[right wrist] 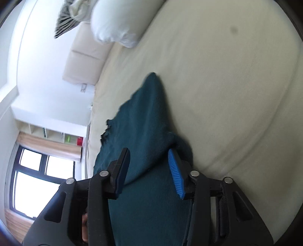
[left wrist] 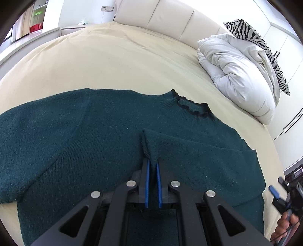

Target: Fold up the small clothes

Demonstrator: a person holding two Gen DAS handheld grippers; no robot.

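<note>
A dark green knitted sweater (left wrist: 94, 132) lies spread flat on the cream bed (left wrist: 113, 62), its ruffled collar (left wrist: 191, 107) toward the pillows. One sleeve is folded across the body, and my left gripper (left wrist: 152, 160) is shut on its cuff (left wrist: 149, 143), which stands up slightly between the blue pads. In the right wrist view the sweater (right wrist: 144, 117) runs under and between the fingers of my right gripper (right wrist: 149, 157). Its jaws stand apart and the blue pad (right wrist: 176, 170) faces bare. That right gripper (left wrist: 277, 186) also shows at the sweater's right edge, held by a hand (left wrist: 284, 227).
A bunched white duvet (left wrist: 236, 75) and a zebra-print pillow (left wrist: 265, 53) sit at the head of the bed against the padded headboard (left wrist: 170, 17). Bare cream sheet (right wrist: 227, 94) stretches beyond the sweater. A window (right wrist: 37, 179) and wall shelves (right wrist: 56, 136) lie past the bed.
</note>
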